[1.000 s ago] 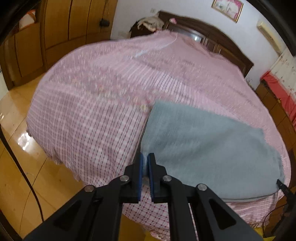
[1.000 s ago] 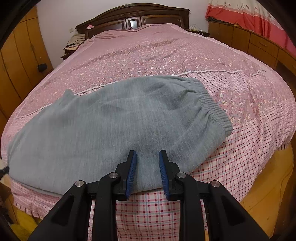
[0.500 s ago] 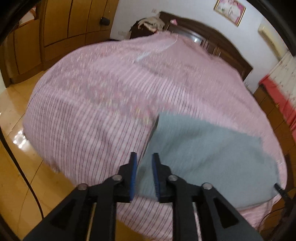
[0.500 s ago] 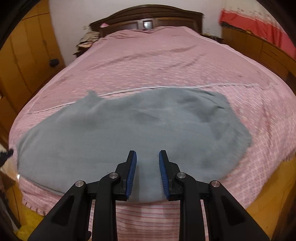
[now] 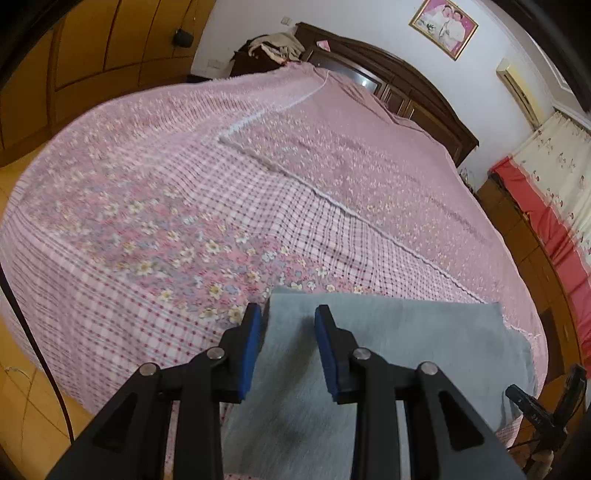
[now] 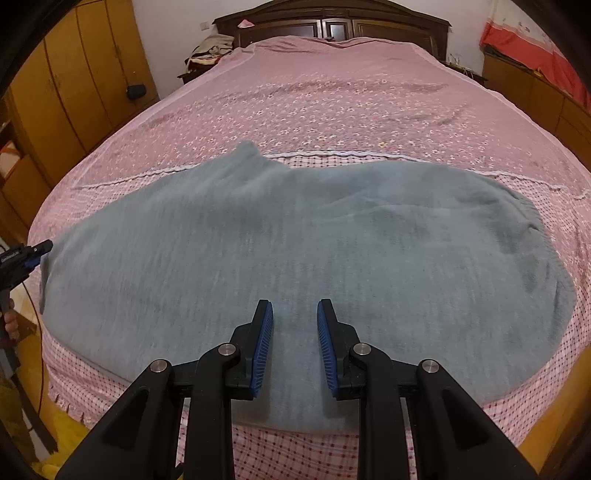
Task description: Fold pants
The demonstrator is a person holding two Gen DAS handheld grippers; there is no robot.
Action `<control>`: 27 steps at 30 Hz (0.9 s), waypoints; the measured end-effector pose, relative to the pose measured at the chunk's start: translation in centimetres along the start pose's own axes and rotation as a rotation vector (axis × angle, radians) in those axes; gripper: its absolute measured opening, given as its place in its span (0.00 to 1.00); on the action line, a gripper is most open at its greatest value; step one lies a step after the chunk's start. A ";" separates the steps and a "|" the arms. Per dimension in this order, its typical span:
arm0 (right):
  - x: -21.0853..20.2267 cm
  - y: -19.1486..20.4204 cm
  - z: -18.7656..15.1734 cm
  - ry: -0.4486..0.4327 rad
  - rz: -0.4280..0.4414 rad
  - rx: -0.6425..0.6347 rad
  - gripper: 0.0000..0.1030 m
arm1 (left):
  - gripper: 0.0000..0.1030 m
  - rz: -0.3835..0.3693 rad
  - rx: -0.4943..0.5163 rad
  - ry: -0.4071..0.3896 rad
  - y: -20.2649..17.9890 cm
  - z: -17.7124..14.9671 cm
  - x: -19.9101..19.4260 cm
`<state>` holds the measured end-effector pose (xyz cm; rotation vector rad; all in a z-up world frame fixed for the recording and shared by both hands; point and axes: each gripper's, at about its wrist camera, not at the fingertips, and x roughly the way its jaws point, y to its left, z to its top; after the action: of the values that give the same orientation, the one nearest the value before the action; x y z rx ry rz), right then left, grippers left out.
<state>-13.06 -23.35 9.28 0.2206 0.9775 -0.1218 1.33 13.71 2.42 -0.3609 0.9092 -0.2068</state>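
Observation:
Grey-blue pants [image 6: 295,240] lie flat along the near edge of the pink bed, legs laid one on the other, elastic waistband [image 6: 554,258] at the right, hem end at the left. My right gripper [image 6: 294,325] is open above the middle of the pants, holding nothing. My left gripper [image 5: 288,332] is open over the hem end of the pants [image 5: 388,350], empty. The left gripper also shows at the left edge of the right wrist view [image 6: 26,254], beside the hem.
The bed [image 6: 332,92] has a pink floral and checked cover with a dark wooden headboard [image 6: 332,22]. Wooden wardrobes [image 6: 74,92] stand at the left, low cabinets [image 6: 535,92] at the right. A black stand [image 5: 535,410] is near the bed's corner. Wooden floor [image 5: 29,406] surrounds the bed.
My left gripper has opened, letting go of the pants' hem end, which now lies on the bed. My right gripper stayed open and moved over the pants' middle.

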 end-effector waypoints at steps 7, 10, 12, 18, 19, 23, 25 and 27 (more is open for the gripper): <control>0.3 0.3 0.2 0.006 0.001 -0.006 0.25 | 0.19 -0.027 0.042 -0.015 -1.0 -1.1 0.2; 0.4 0.6 0.3 0.003 0.012 -0.010 0.25 | 0.06 0.008 0.085 -0.075 -1.7 -1.7 -0.6; 0.6 0.8 0.3 0.004 0.013 -0.015 0.25 | 0.05 0.061 0.155 -0.157 -2.6 -2.2 -1.5; 0.5 0.6 0.1 0.004 0.021 -0.010 0.25 | 0.05 0.227 0.182 -0.192 -2.0 -2.3 -0.3; 0.5 0.6 0.1 0.003 0.023 -0.009 0.25 | 0.05 0.241 0.167 -0.181 -1.7 -2.1 0.1; 0.5 0.6 0.5 0.004 0.028 -0.007 0.25 | 0.05 0.196 0.063 -0.169 -0.3 -2.1 -0.4; 0.4 1.0 1.3 -0.006 0.029 -0.027 0.25 | 0.05 0.156 0.061 -0.180 -0.7 -2.0 -1.1; 0.2 1.6 2.3 -0.032 0.040 -0.047 0.25 | 0.15 0.114 0.097 -0.158 -2.0 -1.9 -1.4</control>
<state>-10.72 -22.32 10.60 0.1944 0.9429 -0.0659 -1.05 11.90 3.16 -0.2317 0.7584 -0.1151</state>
